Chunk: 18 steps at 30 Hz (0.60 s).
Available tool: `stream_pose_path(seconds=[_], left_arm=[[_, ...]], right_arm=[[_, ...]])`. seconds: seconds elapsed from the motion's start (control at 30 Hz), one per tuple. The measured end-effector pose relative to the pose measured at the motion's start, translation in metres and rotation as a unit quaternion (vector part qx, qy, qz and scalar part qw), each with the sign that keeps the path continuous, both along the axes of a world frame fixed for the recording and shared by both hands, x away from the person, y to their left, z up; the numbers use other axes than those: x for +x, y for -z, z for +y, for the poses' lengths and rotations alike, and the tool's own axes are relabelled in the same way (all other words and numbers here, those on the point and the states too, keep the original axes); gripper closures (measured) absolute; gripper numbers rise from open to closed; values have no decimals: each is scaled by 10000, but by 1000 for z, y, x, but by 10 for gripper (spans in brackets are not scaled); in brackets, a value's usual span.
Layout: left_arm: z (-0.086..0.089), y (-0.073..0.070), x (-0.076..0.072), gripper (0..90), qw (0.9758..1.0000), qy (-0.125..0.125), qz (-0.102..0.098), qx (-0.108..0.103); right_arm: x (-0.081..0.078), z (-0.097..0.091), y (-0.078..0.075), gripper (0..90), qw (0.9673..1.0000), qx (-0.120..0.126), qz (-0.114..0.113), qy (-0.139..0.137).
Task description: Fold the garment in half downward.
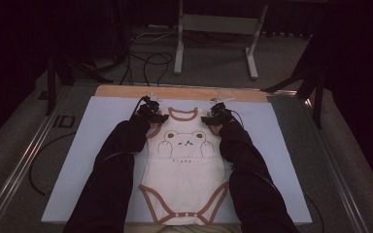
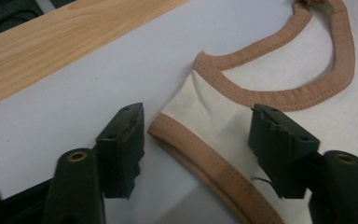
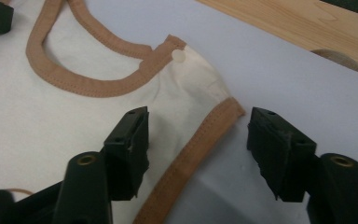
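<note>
A cream baby bodysuit (image 1: 184, 170) with brown trim and a bear print lies flat on the pale blue mat (image 1: 97, 126). My left gripper (image 1: 156, 116) is at its left shoulder. In the left gripper view the jaws of the left gripper (image 2: 198, 140) stand apart, straddling the brown armhole edge (image 2: 186, 144) without pressing it. My right gripper (image 1: 212, 118) is at the right shoulder. In the right gripper view the right gripper (image 3: 198, 140) is open around the brown shoulder trim (image 3: 200, 140), near a small white snap (image 3: 179, 56).
A wooden table edge (image 1: 184, 92) runs along the mat's far side. Cables (image 1: 145, 58) and a metal stand (image 1: 213, 29) are on the floor beyond. Dark-sleeved forearms (image 1: 116, 160) lie along both sides of the bodysuit.
</note>
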<state>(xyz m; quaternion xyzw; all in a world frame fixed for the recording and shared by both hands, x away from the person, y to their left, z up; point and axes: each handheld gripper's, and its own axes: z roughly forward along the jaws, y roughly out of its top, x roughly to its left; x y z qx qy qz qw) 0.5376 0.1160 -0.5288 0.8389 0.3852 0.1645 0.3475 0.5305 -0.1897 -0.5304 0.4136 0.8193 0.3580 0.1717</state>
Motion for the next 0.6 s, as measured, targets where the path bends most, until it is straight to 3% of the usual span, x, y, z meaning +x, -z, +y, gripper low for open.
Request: stream_pose_path(seconds=[0.17, 0.6], left_arm=[[-3, -1, -1, 504, 9999, 125, 27, -33], [-11, -2, -3, 755, 9995, 187, 183, -164]], right_arm=[[2, 2, -1, 460, 10000, -36, 10, 20], [0, 14, -7, 824, 9990, -200, 149, -360]])
